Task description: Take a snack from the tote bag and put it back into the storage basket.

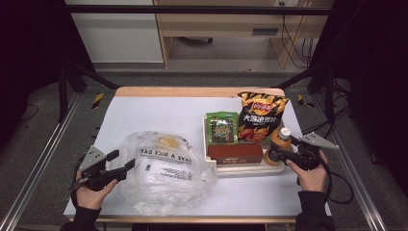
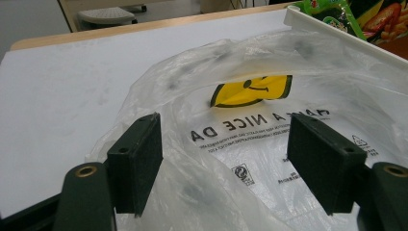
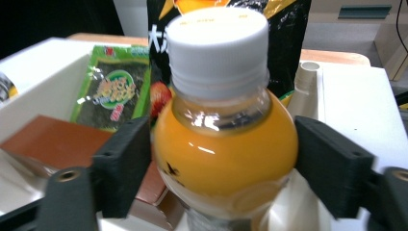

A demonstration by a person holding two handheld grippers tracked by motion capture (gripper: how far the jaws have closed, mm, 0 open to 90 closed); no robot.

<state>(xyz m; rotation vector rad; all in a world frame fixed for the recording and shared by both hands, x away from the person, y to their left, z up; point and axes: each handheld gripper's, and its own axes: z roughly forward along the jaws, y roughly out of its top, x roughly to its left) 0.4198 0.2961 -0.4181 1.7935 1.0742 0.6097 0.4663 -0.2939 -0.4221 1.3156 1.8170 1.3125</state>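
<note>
**Asker:** Where is the orange drink, and what is the right hand doing?

**Describer:** Seen from above, a white tray (image 1: 210,144) sits on the table (image 1: 159,110) at about three o'clock from its centre. The juice bottle (image 1: 280,142) stands upright at the tray's near right corner, white cap up. The right gripper (image 1: 275,155) reaches in from the four o'clock side. In the right gripper view its fingers (image 3: 121,171) stand apart on either side of the bottle's round shoulder (image 3: 226,154); the left one is right against the bottle, the right one leaves a narrow gap, so nothing is clamped yet.

**Asker:** How should that grasp be done well?

**Describer:** Probably by closing squarely on the widest part of the body, below the cap, keeping the bottle upright and lifting straight up to clear the tray's rim. The chip bag (image 1: 261,117) stands behind it at twelve o'clock, and a brown box (image 1: 235,153) lies at nine o'clock, so sideways swings risk knocking them.

**Asker:** And the other hand?

**Describer:** The left gripper (image 1: 123,161) rests at eight o'clock on the table, fingers (image 2: 137,161) wide apart around a fold of the clear plastic bag (image 1: 163,171), not pinching it. It would likely need to hold the bag's mouth open to receive the bottle.
</note>
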